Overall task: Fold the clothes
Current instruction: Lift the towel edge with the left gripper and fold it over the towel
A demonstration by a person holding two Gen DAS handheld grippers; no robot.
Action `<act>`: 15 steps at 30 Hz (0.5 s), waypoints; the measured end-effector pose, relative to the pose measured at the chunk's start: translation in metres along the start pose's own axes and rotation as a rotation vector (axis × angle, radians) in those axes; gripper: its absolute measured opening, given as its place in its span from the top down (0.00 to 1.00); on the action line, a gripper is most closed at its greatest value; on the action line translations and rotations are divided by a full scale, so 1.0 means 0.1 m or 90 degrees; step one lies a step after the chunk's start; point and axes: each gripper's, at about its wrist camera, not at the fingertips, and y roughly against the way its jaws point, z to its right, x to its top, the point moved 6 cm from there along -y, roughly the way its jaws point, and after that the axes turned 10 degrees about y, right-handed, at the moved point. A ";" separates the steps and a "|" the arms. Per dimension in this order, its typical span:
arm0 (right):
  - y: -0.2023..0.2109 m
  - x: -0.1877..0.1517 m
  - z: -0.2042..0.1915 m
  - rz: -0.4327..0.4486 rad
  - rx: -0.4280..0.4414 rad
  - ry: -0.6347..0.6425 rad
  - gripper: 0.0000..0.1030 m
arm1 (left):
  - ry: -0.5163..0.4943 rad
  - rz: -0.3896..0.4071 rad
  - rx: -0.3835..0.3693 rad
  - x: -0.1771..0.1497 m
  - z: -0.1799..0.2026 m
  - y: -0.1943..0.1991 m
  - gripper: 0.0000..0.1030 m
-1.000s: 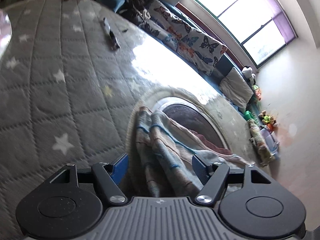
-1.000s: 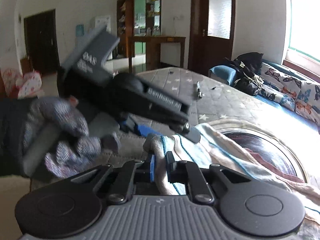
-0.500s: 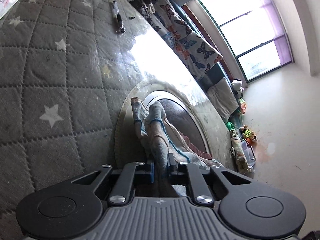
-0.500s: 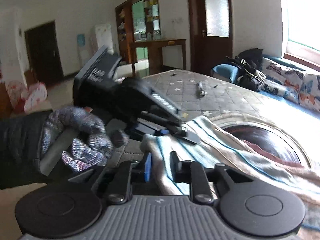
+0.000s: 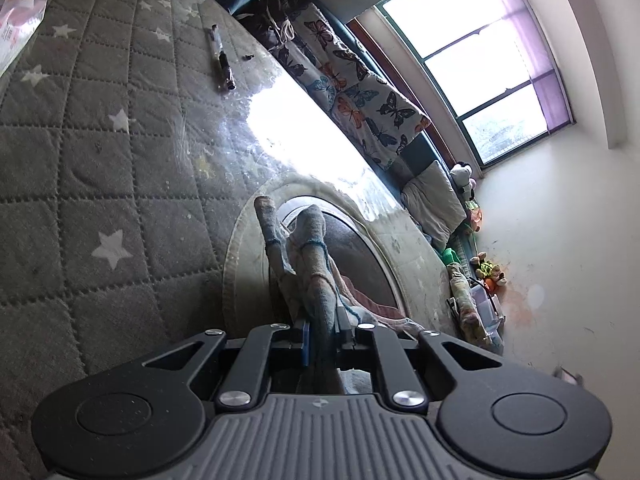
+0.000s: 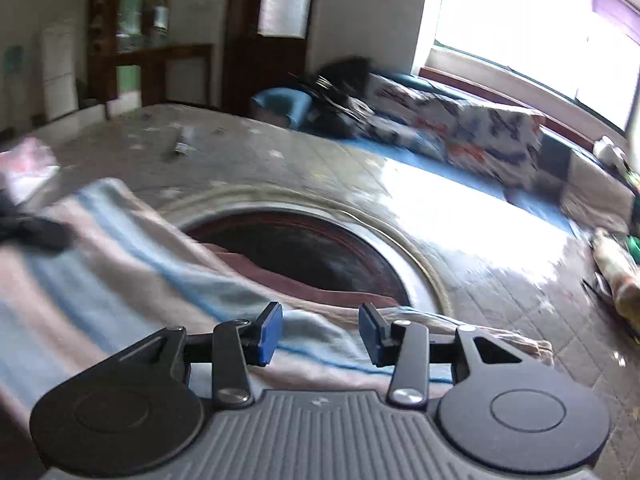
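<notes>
The left gripper [image 5: 323, 336] is pressed together on a bunched fold of the striped cloth [image 5: 310, 264], which rises from between its fingers and drapes over the quilted mat [image 5: 100, 168] and the round rug [image 5: 240, 248]. A pen [image 5: 221, 58] lies farther off on the mat. The right gripper [image 6: 320, 334] has its fingers spread, holding nothing, just above the cloth [image 6: 120, 264], which lies spread across the mat beside the rug's dark centre [image 6: 312, 252]. A butterfly cushion [image 6: 460, 132] sits beyond.
</notes>
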 end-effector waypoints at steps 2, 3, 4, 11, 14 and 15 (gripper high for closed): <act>-0.11 0.00 0.04 -0.015 -0.004 -0.005 0.59 | 0.000 -0.001 0.001 0.00 0.02 -0.01 0.89; -0.17 -0.01 0.04 -0.022 -0.004 -0.004 0.58 | 0.000 -0.001 0.000 0.00 0.04 -0.01 0.89; -0.22 -0.02 0.05 -0.030 -0.005 -0.001 0.58 | 0.000 -0.002 -0.002 0.01 0.06 -0.01 0.89; -0.21 -0.16 -0.03 -0.050 0.002 0.013 0.55 | 0.001 -0.001 -0.009 0.04 0.17 0.00 0.89; -0.04 -0.26 -0.11 -0.049 0.010 0.016 0.53 | 0.003 0.000 -0.012 0.04 0.22 -0.01 0.89; 0.03 -0.30 -0.13 -0.049 0.011 0.018 0.53 | 0.004 0.000 -0.013 0.04 0.24 -0.01 0.89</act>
